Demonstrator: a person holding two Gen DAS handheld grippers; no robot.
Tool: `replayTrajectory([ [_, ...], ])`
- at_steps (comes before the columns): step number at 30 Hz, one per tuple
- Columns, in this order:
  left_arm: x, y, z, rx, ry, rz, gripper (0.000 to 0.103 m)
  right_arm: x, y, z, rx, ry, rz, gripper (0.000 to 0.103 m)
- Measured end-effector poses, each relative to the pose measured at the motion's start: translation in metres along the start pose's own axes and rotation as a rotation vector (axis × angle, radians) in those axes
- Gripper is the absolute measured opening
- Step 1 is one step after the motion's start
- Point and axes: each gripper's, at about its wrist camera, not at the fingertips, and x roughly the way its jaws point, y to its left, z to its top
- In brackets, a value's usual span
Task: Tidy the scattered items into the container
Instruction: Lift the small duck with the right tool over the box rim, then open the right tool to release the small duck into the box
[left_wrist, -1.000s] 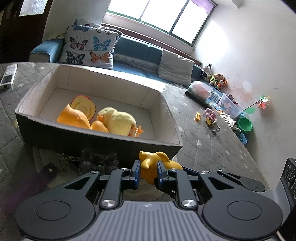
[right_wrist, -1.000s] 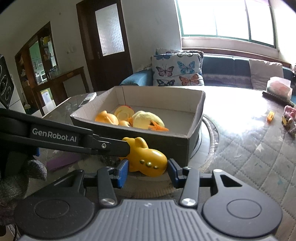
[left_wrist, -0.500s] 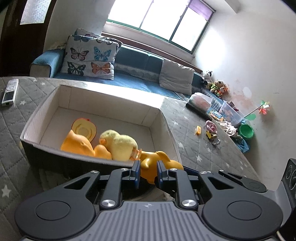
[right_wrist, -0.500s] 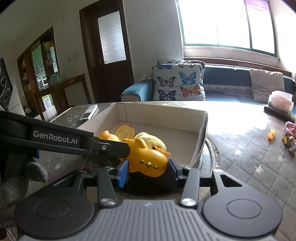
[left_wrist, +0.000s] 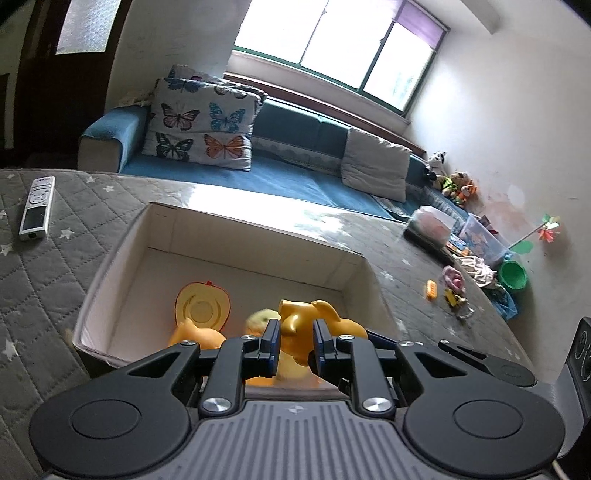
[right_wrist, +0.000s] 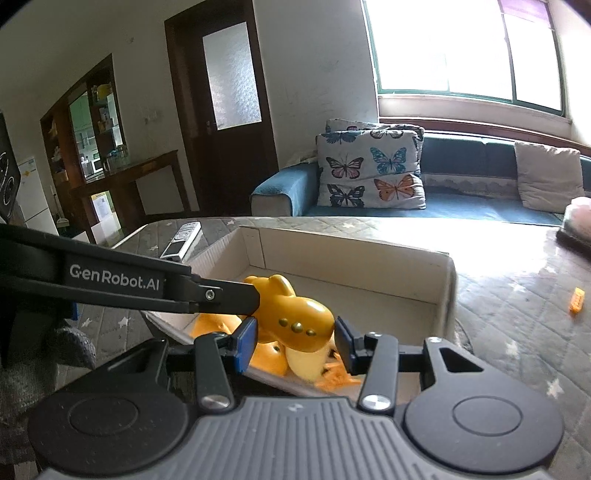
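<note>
A living room with a blue sofa (left_wrist: 295, 173) under a bright window, and in front of it a grey quilted tabletop (left_wrist: 44, 280) carrying an open cardboard box (left_wrist: 118, 258). My left claw (left_wrist: 294, 338) is closed on the tail end of a yellow submarine toy (right_wrist: 295, 317), holding it in the air over the near part of the box. My right claw (right_wrist: 293, 341) sits just beside the toy's body with its pads spread wider than the toy; I can't tell whether either pad touches it. Already in the box lie an orange toy (left_wrist: 195, 334), a yellow disc (left_wrist: 202, 305) and a plush duck (right_wrist: 306, 360), crowded at the near end under the submarine. Off to the right, a small orange block (left_wrist: 431, 288) and other small toys (left_wrist: 453, 286) lie loose on the tabletop. The grip is narrow and on a smooth rounded shape, so the submarine could twist or slip out early. Dropped from here it may land on the pile and bounce or roll toward the near wall. My right claw could also knock it if I shift.
</note>
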Motion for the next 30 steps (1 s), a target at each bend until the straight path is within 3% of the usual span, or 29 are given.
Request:
replayTrajectory([
  [17,0.028,0.034,0.005,-0.053,0.043,0.043,0.021,0.05,0.01,0.003,-0.005,0.061,-0.01,0.046],
  [30,0.026,0.04,0.003,-0.07,0.052,0.065,0.021,0.059,0.007,0.011,-0.007,0.064,-0.021,0.046],
])
